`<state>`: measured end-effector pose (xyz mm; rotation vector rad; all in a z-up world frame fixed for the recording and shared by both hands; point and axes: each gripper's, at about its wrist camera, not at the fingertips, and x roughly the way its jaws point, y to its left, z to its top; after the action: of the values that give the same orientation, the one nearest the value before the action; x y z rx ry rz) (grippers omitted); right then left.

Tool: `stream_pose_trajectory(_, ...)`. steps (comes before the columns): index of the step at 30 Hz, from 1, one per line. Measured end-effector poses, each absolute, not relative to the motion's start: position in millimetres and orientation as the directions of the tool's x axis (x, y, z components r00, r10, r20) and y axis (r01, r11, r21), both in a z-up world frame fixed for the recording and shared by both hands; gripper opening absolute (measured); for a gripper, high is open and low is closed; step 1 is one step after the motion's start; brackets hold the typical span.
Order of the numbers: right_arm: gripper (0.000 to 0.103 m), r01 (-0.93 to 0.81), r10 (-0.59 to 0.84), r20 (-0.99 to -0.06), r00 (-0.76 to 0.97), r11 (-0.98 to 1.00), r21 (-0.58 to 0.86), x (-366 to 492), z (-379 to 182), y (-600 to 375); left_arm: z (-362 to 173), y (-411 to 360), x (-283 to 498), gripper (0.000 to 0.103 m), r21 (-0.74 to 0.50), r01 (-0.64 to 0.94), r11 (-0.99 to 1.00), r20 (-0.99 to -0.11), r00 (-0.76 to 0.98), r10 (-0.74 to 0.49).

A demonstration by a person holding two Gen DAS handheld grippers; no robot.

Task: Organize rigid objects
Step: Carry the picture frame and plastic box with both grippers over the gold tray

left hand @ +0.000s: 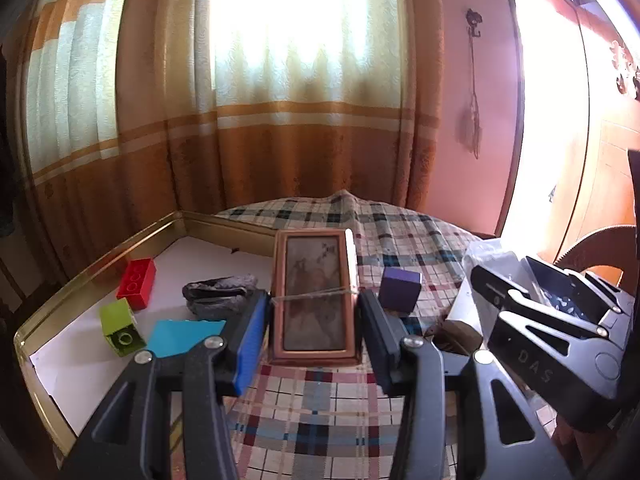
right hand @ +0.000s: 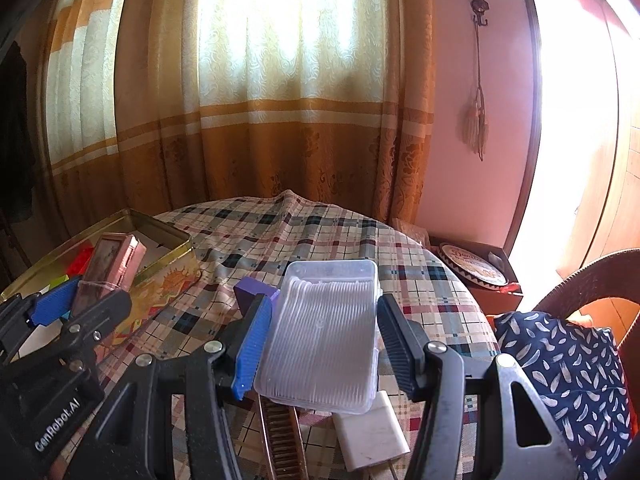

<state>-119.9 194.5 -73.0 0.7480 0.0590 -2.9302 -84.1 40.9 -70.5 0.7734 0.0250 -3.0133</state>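
Observation:
My left gripper point(left hand: 314, 328) is shut on a copper-framed flat case point(left hand: 314, 292) and holds it above the plaid tablecloth, beside the gold tin tray point(left hand: 100, 256). The tray holds a red brick point(left hand: 137, 283), a green brick point(left hand: 120, 326), a blue card point(left hand: 184, 336) and a grey stone-like lump point(left hand: 218, 294). My right gripper point(right hand: 320, 344) is shut on a clear plastic box point(right hand: 324, 332). A purple cube point(left hand: 400, 290) sits on the cloth; it also shows in the right wrist view point(right hand: 252, 294). A white charger point(right hand: 370, 436) and a brown comb point(right hand: 284, 440) lie under the box.
The round table point(right hand: 280, 232) has a plaid cloth. Curtains hang behind it. A wicker chair point(right hand: 600, 276) with a patterned blue cloth point(right hand: 568, 368) stands at the right. A side box with a round tin point(right hand: 476, 266) sits beyond the table's right edge.

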Motion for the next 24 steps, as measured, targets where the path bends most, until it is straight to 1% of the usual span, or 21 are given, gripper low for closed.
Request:
stream_pose_trajectory(6,0.057,0.12,-0.109,-0.475,-0.873,-0.993,0.007,-119.6,-71.4,196.9,-70.2,32.2,-79.4,0.046,-0.023,0.055,-0.998,-0.47,-0.882,-0.038)
stream_pose_trajectory(12,0.057,0.133,-0.111,-0.46,-0.881,-0.991,-0.014,-113.5,-69.7,188.0,-70.7,26.6,-75.1,0.046,-0.02,0.071,-0.997,-0.466,-0.883,-0.053)
stream_pose_trajectory(24,0.057,0.182,-0.165,-0.444,-0.881,-0.983,0.004,-104.4,-69.2,175.7,-67.0,22.1,-65.5,0.046,-0.013,0.077,-0.997,-0.426,-0.902,-0.065)
